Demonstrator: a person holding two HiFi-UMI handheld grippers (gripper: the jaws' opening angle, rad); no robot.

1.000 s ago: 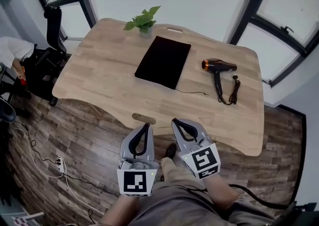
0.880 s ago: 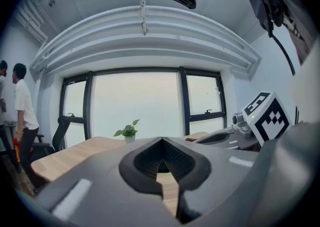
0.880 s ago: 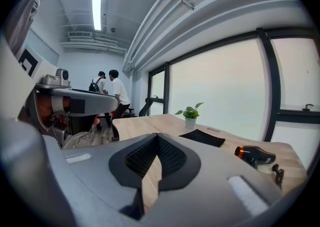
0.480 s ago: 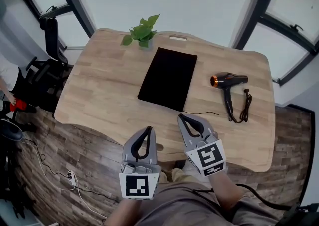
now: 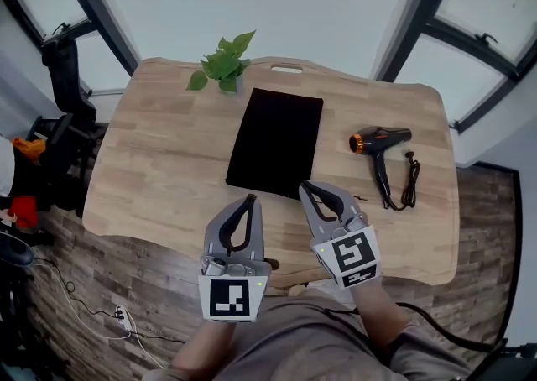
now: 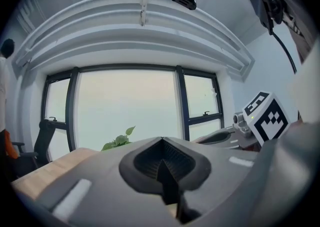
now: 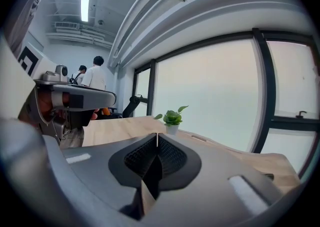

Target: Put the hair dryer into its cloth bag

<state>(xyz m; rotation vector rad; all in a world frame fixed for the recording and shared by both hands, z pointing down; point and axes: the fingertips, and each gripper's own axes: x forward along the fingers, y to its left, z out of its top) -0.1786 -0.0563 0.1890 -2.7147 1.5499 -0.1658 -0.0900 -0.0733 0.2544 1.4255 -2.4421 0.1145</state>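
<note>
Landmark: cloth bag (image 5: pixel 275 141), black, flat, lying lengthwise at mid-worktop.

- Floor (image 5: pixel 109 287): dark wood planks, on the person's side of the bag, beyond the worktop's edge. A light cable trails across it to the left.
- Worktop (image 5: pixel 159 161): pale wood boards with a wavy near edge. The bag rests on it.
- Office chair (image 5: pixel 63 86): black, well left of the bag, off the worktop.
- People (image 7: pixel 95 76): seen small in the right gripper view, standing far off to the bag's left, past the chair.
- Left gripper (image 5: pixel 250 199): held just short of the bag's near left corner. Its own view (image 6: pixel 161 143) shows the fingers pressed together with nothing between them.
- Right gripper (image 5: pixel 304 185): its tip overlaps the bag's near right corner in the head view; contact cannot be told. Its own view (image 7: pixel 157 138) shows the fingers together but for a hairline of light at the tips, having just eased apart that trace. It holds nothing.
- Print: each gripper's cube carries a black-and-white block pattern on a white face.
- Hair dryer (image 5: pixel 379 143): black with an orange ring at the nozzle, lying on its side on the worktop, right of the bag and apart from it.
- Potted plant (image 5: pixel 221 65): green leaves, at the bag's far left corner.
- Cord (image 5: pixel 409 186): black, looped, just right of the hair dryer's handle.
</note>
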